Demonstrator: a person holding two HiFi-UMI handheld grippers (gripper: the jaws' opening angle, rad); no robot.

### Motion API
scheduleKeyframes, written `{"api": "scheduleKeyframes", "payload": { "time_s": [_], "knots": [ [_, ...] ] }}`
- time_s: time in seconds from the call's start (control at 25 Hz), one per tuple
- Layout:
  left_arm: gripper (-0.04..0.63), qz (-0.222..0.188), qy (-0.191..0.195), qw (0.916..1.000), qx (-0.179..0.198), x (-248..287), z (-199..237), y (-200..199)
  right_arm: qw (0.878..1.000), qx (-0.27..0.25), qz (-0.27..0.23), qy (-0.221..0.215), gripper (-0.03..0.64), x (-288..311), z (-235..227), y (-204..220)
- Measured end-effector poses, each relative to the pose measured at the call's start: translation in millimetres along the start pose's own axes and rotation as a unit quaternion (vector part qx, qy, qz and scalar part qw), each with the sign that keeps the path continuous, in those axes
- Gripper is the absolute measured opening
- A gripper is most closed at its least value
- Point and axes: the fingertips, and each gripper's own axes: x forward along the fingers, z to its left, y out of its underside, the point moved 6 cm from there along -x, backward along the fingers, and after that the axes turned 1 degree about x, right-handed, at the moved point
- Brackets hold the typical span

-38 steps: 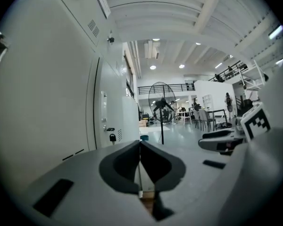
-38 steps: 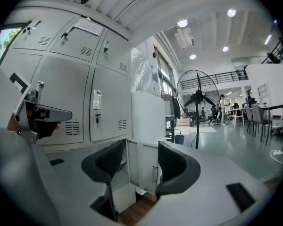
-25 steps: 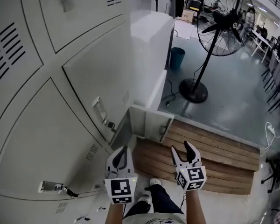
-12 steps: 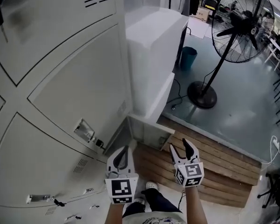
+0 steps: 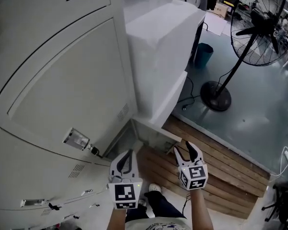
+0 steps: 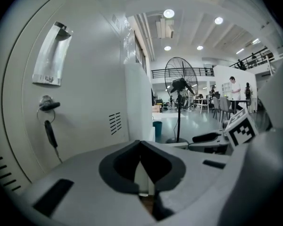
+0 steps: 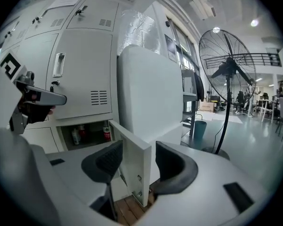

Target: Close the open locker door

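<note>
**A:** How did the right tool [image 7: 137, 152] stand?

**B:** Spread wide, pinching nothing. Straight ahead, framed between its dark pads, was the free edge of the small white metal locker door [image 7: 144, 173], which was swung out on its hinge. I couldn't tell whether a pad touched it.

**A:** And the left tool [image 6: 140, 147]?

**B:** Pressed together and empty. It was level with the right one and just to its left, nearer the grey steel locker bank [image 5: 62, 80].

**A:** Where did the door have to go?

**B:** Leftward from the right tool, back over the open bottom compartment [image 7: 68, 135]. Red-and-white containers [image 7: 106, 133] sat in there, ahead and left of the tool.

**A:** So how best to close it?

**B:** I judged a push better than a grip. Lay the right-hand pad flat on the door's outer face near the free edge, farthest from the hinge. Then sweep leftward along the door's arc, steadily, until it seats flush. The left tool should keep out of the gap. A slam might bounce the door back open.
</note>
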Motion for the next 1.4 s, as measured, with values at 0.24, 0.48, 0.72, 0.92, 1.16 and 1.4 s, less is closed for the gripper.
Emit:
{"api": "scheduleKeyframes", "payload": {
  "time_s": [0.24,0.48,0.72,0.92,1.16,1.4],
  "knots": [
    [0.003,0.015,-0.011,0.9998,-0.003,6.0,-4.1,6.5,1.0,-0.003,0.017,-0.015,0.229,18.4,-7.4,11.4],
    [0.003,0.03,-0.029,0.9991,-0.006,6.2,-5.2,13.7,0.999,0.001,0.019,-0.034,0.229,30.7,-11.1,17.5],
    [0.003,0.039,-0.043,0.9983,-0.01,3.8,-5.8,18.3,0.999,-0.005,0.007,-0.048,0.167,35.6,-11.2,13.0],
    [0.003,0.039,-0.047,0.998,-0.014,1.8,-3.9,20.3,0.999,-0.013,0.006,-0.052,0.147,32.3,-7.5,15.0],
    [0.003,0.032,-0.049,0.9981,-0.02,-1.7,2.3,21.7,0.998,-0.021,0.012,-0.056,0.138,24.9,5.0,17.9],
    [0.003,0.022,-0.043,0.9986,-0.02,-12.8,10.2,20.7,0.997,-0.029,0.023,-0.063,0.123,11.5,25.8,23.2]
  ]
}}
